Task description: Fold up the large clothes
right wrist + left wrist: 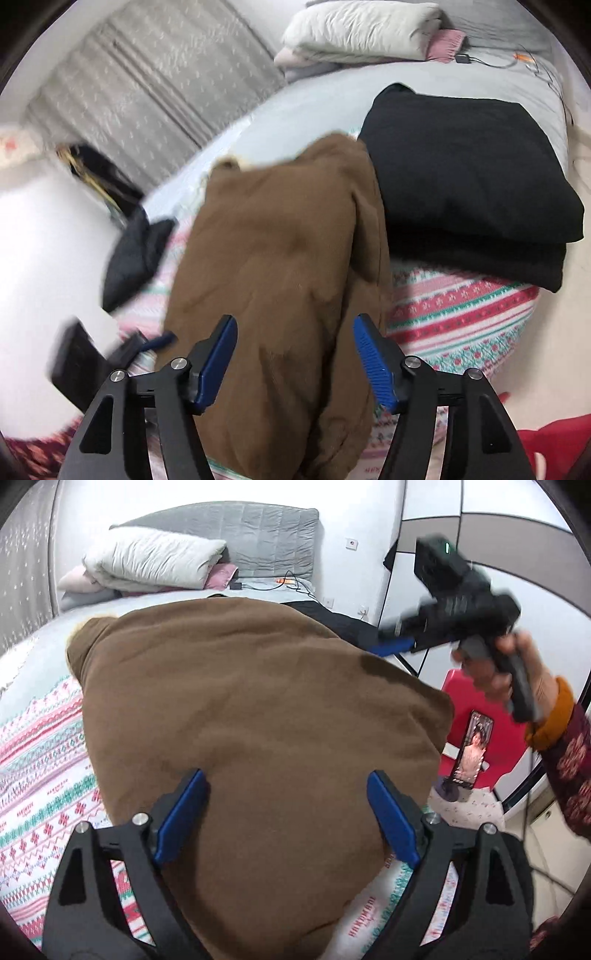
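left gripper (pixel 286 782) spread wide, nothing pinched, over our brown garment (pixel 258 709) lying folded on the patterned blanket (pixel 40 775). right gripper (pixel 293 328) also spread, empty, above the same garment. beyond it we see a folded black garment (pixel 469 177), then white pillow (pixel 362 27) by the grey headboard (pixel 266 531).
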Demonstrator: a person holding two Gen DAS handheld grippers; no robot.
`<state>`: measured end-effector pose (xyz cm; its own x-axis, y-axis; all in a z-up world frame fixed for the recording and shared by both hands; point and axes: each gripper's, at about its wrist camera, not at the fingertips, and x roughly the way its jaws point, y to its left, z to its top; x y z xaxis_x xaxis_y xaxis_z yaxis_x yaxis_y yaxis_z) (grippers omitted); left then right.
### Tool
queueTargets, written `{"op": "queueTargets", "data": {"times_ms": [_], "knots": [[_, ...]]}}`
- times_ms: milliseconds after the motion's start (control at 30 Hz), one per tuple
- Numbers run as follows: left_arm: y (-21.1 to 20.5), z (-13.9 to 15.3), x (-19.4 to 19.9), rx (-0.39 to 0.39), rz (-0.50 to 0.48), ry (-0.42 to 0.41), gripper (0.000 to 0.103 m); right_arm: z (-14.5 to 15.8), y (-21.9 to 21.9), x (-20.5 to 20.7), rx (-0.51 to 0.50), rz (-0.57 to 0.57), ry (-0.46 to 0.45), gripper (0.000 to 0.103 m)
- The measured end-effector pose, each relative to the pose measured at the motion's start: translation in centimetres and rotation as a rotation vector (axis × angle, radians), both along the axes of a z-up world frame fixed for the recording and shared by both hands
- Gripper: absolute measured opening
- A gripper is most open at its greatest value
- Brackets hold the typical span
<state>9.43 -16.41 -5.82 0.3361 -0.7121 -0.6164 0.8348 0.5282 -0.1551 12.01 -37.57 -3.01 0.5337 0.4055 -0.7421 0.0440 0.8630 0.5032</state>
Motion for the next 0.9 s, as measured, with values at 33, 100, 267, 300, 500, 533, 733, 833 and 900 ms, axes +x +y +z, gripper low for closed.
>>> {"op": "queueTargets", "data": {"times_ms": [33, 100, 267, 300, 500, 533, 733, 833, 900], "knots": [[0.5, 0.5, 0.3, 0.000, 0.017, 0.020, 0.088, -0.7, 0.2, 0.0, -0.043, 0.001, 0.022, 0.068], [1.8, 1.2, 1.6, -0.011, 0.065, 0.052, 0.088, -3.2, 0.3, 0.5, -0.065, -0.003, 0.087, 0.071], [5.2, 0.7, 7.9, -0.051, 0.214, 0.212, 0.089, -6.4, -1.1, 1.8, 0.076, -0.002, 0.143, 0.076], [5.5, 0.1, 9.0, -0.054, 0.225, 0.250, 0.089, -7.0, -1.3, 2.2, 0.111, -0.001, 0.144, 0.076], [5.7, -5.2, 14.7, -0.170, 0.227, 0.599, 0.092, -9.8, -2.3, 4.4, 0.298, 0.031, 0.186, 0.077], [5.5, -5.8, 15.2, -0.192, 0.223, 0.628, 0.095, -10.4, -2.4, 4.8, 0.330, 0.040, 0.194, 0.077], [5.1, -10.4, 18.1, -0.353, 0.216, 0.877, 0.101, -14.8, -2.6, 6.6, 0.579, 0.051, 0.218, 0.076], [5.8, -10.3, 18.0, -0.380, 0.245, 0.888, 0.084, -15.0, -2.0, 6.7, 0.614, 0.050, 0.181, 0.064], [6.6, -9.7, 17.6, -0.385, 0.248, 0.860, 0.070, -14.0, -1.9, 6.2, 0.617, 0.052, 0.147, 0.049]]}}
